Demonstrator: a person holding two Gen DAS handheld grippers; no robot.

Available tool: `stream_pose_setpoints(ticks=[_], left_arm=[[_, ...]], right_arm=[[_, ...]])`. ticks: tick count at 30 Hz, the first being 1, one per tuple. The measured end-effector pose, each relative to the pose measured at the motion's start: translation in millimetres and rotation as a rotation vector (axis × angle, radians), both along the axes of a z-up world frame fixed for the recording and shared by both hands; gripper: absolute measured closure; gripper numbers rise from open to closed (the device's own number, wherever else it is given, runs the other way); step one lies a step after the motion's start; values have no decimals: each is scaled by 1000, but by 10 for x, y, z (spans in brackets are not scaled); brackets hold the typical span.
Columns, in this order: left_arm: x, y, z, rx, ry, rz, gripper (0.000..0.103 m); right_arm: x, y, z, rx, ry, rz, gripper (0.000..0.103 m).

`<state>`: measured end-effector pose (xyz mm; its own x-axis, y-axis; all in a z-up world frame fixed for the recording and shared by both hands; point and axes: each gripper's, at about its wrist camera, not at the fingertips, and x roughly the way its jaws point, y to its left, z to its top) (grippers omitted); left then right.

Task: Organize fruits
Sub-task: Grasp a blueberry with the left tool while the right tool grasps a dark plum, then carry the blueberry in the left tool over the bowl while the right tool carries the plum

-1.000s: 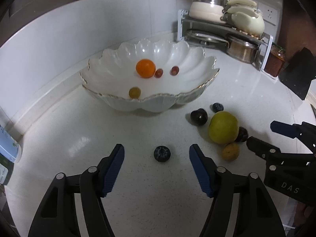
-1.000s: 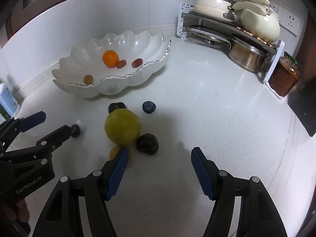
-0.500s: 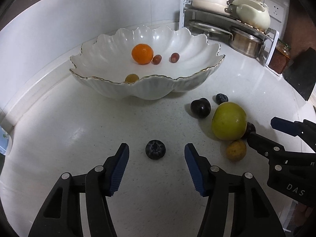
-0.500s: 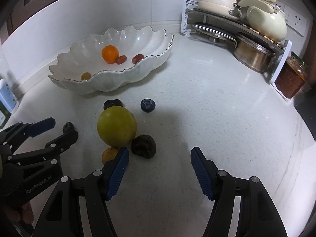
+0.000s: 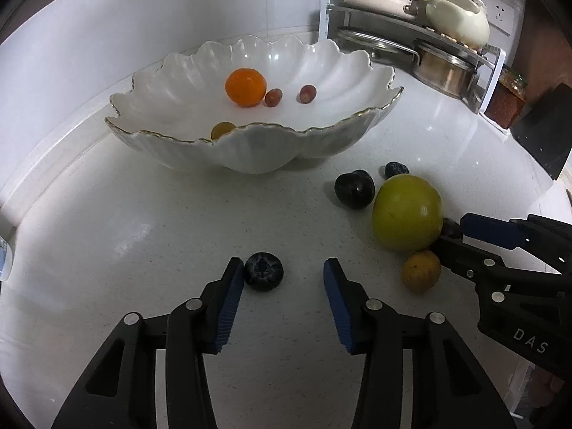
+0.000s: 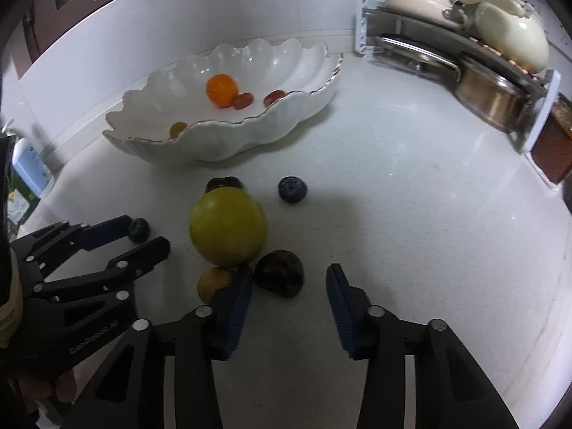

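The left gripper [image 5: 283,279] closes around a blueberry [image 5: 264,271], touching only its left pad. The right gripper [image 6: 290,283], marked "DAS", closes around a dark plum [image 6: 279,273], not yet pinched.

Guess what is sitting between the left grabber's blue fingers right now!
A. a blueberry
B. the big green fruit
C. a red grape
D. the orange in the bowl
A. In the left wrist view a blueberry lies on the counter between the closing jaws of the left gripper, against one pad while the other stands clear; the big green fruit sits off to the side.
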<state>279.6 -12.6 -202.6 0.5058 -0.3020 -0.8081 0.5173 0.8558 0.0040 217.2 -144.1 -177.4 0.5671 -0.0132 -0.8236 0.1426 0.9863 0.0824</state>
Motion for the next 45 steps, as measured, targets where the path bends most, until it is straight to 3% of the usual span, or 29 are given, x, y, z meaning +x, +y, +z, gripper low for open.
stream_pose_setpoints(ticks=[5,11,30,45], left_arm=[[18,4,-1,5,-12,18,68],[27,-3,-2,28,-37,33,80],[-38,32,103,-2,-24,33,80],[-145,87,521,-33,-62,53,80]], right_arm=[[35,-1,-41,28,4,25,72],[36,-14,-44,39,-5,22,72],[-95,-13,88,15,-19,-18,72],[-216,-4,511,-12,-88,-41,72]])
